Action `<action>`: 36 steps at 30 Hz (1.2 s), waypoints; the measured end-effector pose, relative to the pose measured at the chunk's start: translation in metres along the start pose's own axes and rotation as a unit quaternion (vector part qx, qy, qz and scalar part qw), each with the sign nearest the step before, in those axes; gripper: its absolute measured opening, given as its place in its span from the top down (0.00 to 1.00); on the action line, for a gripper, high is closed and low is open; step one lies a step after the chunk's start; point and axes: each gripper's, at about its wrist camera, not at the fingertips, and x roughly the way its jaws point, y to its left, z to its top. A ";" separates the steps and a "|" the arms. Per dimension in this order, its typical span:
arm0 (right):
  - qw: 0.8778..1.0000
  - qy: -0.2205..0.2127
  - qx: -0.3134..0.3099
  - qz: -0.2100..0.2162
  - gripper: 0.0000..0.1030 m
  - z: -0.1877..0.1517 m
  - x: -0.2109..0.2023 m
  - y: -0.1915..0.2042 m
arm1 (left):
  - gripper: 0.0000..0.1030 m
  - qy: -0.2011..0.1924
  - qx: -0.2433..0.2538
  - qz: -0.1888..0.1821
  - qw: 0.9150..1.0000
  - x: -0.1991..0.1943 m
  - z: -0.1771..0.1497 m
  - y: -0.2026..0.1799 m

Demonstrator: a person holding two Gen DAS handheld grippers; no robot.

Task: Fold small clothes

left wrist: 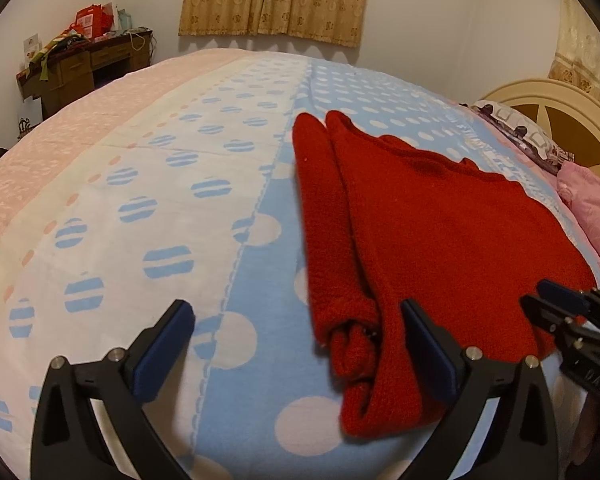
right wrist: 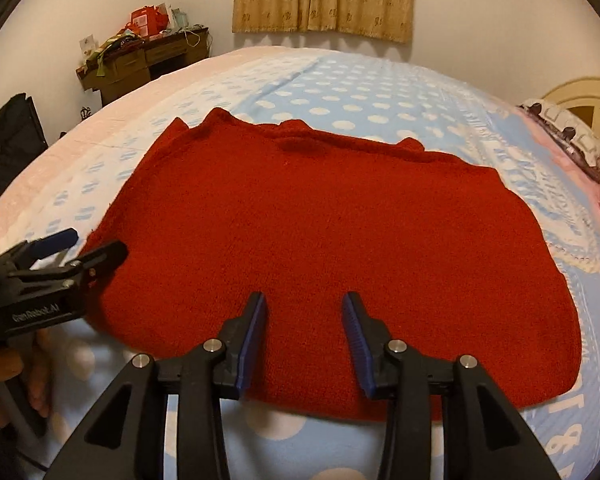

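While the red sweater (right wrist: 332, 248) lies spread flat on the bed (right wrist: 360, 96), the left tool (left wrist: 298, 354) is held with its jaws as wide apart as they go, empty, its right finger over the sweater's near left edge; the right tool (right wrist: 305, 340) is held partly open above the near hem, nothing being gripped. Only in the left view are the two sleeves seen folded lengthwise along the sweater's left side; only in the right view is the whole body of the sweater shown.
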 end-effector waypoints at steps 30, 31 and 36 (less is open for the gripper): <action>1.000 -0.003 -0.018 -0.006 0.44 -0.022 -0.015 -0.002 | 0.00 0.018 0.029 -0.005 0.999 -0.032 -0.025 0.008; 1.000 -0.002 -0.019 -0.004 0.44 -0.022 -0.018 -0.001 | 0.00 0.016 0.030 -0.003 0.999 -0.034 -0.025 0.010; 0.999 -0.014 -0.031 0.007 0.43 -0.020 -0.027 0.013 | 0.00 0.001 0.026 0.018 1.000 -0.048 -0.019 0.033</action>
